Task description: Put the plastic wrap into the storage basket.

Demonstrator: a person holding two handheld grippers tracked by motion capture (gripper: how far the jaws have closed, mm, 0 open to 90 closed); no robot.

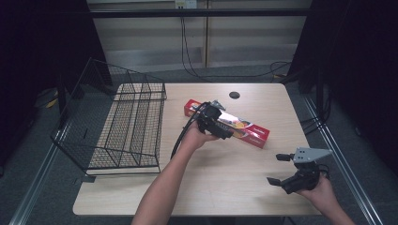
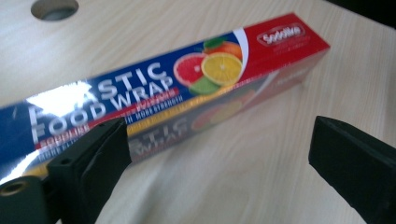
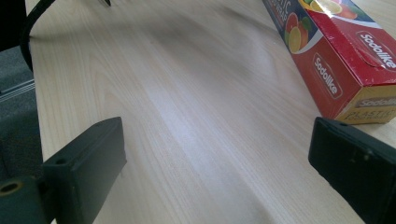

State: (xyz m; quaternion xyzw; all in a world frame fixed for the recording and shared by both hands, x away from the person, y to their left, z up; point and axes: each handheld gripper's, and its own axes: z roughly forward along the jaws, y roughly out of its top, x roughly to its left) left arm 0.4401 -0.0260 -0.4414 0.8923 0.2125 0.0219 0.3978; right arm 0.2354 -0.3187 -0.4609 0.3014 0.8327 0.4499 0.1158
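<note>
Pale wooden table (image 1: 225, 183) with a wire basket (image 1: 126, 126) and a plastic wrap box (image 1: 251, 131) on top

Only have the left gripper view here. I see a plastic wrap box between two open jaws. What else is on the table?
Observer: In the high view a black wire basket sits at the table's left side, apart from the box.
Operator: Where's the other gripper?
Observer: The right gripper is near the table's front right corner, jaws open, holding nothing, well short of the box.
Operator: How does the box lie overall?
Observer: Flat and diagonal across the middle of the table, one end toward the basket, the other toward the right. The left gripper is over its middle stretch.
Operator: Anything on the box's end face?
Observer: The right gripper view shows the red end with a yellow strip of print at the bottom.
</note>
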